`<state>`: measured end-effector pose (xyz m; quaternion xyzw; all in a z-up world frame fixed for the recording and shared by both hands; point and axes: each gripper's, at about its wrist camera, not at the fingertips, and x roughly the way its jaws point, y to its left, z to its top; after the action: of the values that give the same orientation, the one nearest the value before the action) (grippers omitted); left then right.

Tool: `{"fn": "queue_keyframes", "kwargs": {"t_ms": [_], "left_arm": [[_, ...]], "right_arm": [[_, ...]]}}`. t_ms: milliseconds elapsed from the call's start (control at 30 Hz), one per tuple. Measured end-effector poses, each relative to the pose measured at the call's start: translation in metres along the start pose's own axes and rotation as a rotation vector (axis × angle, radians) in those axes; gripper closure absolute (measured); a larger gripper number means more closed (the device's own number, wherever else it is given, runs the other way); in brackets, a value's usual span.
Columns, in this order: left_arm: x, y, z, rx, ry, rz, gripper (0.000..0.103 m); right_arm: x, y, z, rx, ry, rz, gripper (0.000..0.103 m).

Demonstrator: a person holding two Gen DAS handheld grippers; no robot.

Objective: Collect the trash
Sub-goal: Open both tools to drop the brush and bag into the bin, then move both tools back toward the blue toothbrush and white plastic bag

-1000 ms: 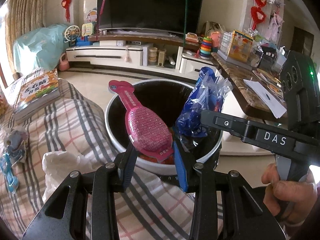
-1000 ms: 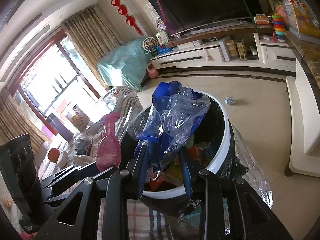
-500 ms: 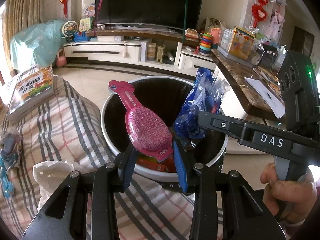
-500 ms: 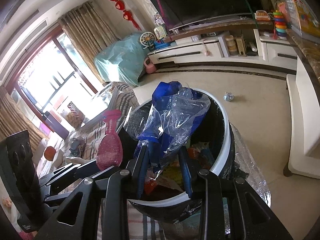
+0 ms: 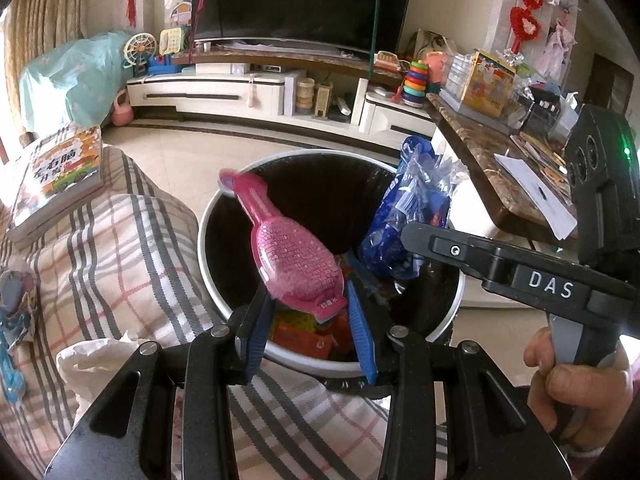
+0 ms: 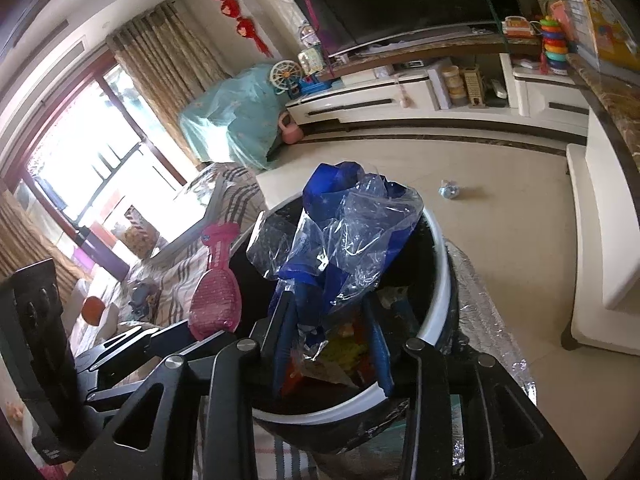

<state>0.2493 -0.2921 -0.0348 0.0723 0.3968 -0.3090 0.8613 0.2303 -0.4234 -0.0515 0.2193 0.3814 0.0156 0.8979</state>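
I have both tongs poised over the bin (image 5: 208,236), a round black pail with a white rim, standing against a checked blanket (image 5: 120,248).

My left tongs (image 5: 310,320) have the pink packet (image 5: 296,260) between their blue pads. Their jaws are opening; the left pad meets the packet's lower edge, while a narrow gap shows at the right pad, so I count the grip as let go. The packet slants up and away over the bin's mouth, its narrow end near the far left rim.

My right tongs (image 6: 332,340) straddle the blue and clear plastic bag (image 6: 352,232), and their jaws are opening too. The bag stands up out of them above the bin; its crumpled lower part lies against the left pad, and I think the right pad is clear of it, though the folds make that hard to read.

Inside the bin I see bright wrappers (image 5: 304,332) in red, orange and yellow. A white tissue (image 5: 96,364) lies on the blanket beside my left tongs, and a book (image 5: 60,172) rests further off.
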Motion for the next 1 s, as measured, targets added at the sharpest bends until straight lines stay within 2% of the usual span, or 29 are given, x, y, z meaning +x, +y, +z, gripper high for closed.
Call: {"fn": "queue_keyframes", "kwargs": {"t_ms": [100,167,267,633,1000], "left_arm": [[-0.003,0.000,-0.002,-0.008,-0.010,0.005,0.050],[-0.005,0.001,-0.004,-0.011,-0.018,0.007,0.048],[-0.011,0.003,-0.008,-0.026,-0.028,0.005,0.048],[-0.044,0.023,-0.038,-0.087,-0.060,0.014,0.046],[-0.080,0.065,-0.086,-0.193,-0.059,0.057,0.045]], "right_arm": [[-0.002,-0.002,-0.001,0.014,-0.004,-0.004,0.052],[-0.005,-0.003,-0.002,0.019,-0.015,-0.004,0.042],[-0.008,-0.003,-0.002,0.022,-0.028,-0.004,0.037],[-0.019,0.012,-0.014,0.017,-0.055,0.013,0.026],[-0.013,0.051,-0.039,-0.023,-0.020,0.054,0.025]]}}
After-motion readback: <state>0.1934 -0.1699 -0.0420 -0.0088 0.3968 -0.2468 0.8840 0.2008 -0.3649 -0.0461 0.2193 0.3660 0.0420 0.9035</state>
